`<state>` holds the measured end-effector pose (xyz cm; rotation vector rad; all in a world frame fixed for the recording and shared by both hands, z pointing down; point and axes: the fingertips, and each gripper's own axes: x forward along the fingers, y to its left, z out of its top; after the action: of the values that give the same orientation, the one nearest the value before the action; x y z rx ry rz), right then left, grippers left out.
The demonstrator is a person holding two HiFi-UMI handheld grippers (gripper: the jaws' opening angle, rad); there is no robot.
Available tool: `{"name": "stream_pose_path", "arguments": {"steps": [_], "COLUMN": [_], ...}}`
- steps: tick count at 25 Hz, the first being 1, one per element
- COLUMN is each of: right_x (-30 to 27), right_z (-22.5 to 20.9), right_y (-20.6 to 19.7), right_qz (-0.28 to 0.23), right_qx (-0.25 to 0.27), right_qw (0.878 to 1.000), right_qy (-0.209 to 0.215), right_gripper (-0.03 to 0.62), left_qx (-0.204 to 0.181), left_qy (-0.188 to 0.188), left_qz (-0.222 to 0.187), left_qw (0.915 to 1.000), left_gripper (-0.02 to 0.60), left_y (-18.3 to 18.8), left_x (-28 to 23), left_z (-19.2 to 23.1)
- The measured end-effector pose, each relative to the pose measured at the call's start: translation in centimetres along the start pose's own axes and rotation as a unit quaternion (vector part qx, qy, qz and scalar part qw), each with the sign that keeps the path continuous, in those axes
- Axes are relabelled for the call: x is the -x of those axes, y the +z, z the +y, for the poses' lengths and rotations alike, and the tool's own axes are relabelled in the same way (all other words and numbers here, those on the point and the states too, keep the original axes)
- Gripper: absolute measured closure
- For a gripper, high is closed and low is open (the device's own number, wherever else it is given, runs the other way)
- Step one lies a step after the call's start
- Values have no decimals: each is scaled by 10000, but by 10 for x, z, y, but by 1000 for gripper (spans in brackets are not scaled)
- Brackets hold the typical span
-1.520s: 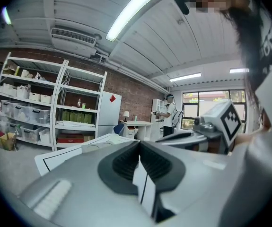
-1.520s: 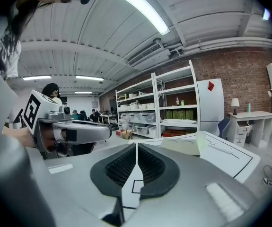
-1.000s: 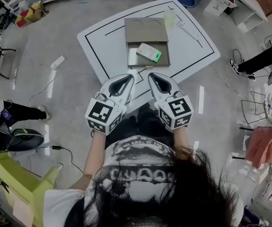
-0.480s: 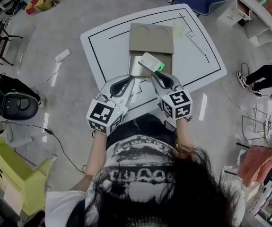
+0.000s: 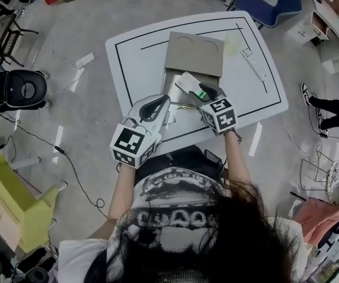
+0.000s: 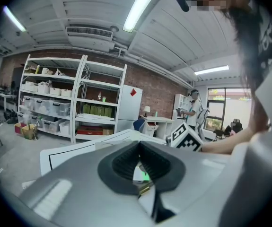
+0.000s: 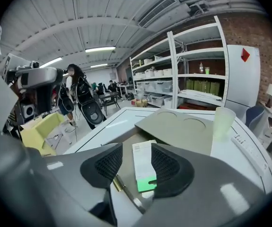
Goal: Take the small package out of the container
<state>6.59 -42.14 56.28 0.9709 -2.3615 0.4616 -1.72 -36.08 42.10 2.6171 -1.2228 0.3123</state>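
1. No word, brand or number can be read anywhere.
2. The left marker cube (image 5: 132, 144) bears black-and-white square patterns on its faces, with no letters or digits in them.
3. The right marker cube (image 5: 221, 115) bears the same kind of pattern.
4. The small package (image 7: 143, 164) is white with a green patch at its near end. The fine print at its far end is too small to read.
5. A red diamond sign (image 7: 245, 55) stands on a white cabinet (image 7: 242, 74) by the brick wall, and no writing shows on it.
6. The person's dark shirt (image 5: 169, 218) carries pale lettering, too distorted to make out.
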Motion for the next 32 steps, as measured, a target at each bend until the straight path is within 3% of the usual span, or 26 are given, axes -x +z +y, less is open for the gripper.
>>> {"name": "stream_pose_path", "arguments": {"steps": [10, 20, 26, 32], "right_x": [-58, -93, -95, -87], "right_z": [-18, -25, -29, -14], "right_y": [-30, -52, -56, -45], "right_qz": [1147, 1869, 1987, 1902], "right_qx": [646, 1035, 1128, 926], "right_qw": [9905, 9760, 9728, 9752], "right_qy": [403, 425, 386, 648], "right_gripper": [295, 242, 232, 233], "left_qx": [85, 152, 191, 204], "left_qy": [185, 271, 337, 351], "left_qz": [42, 91, 98, 88], "left_qw": [9998, 9995, 9992, 9991], "left_gripper": [581, 581, 581, 581], "left_y": [0, -1, -3, -4], "left_x": [-15, -17, -14, -10], "left_z": [14, 26, 30, 36]}}
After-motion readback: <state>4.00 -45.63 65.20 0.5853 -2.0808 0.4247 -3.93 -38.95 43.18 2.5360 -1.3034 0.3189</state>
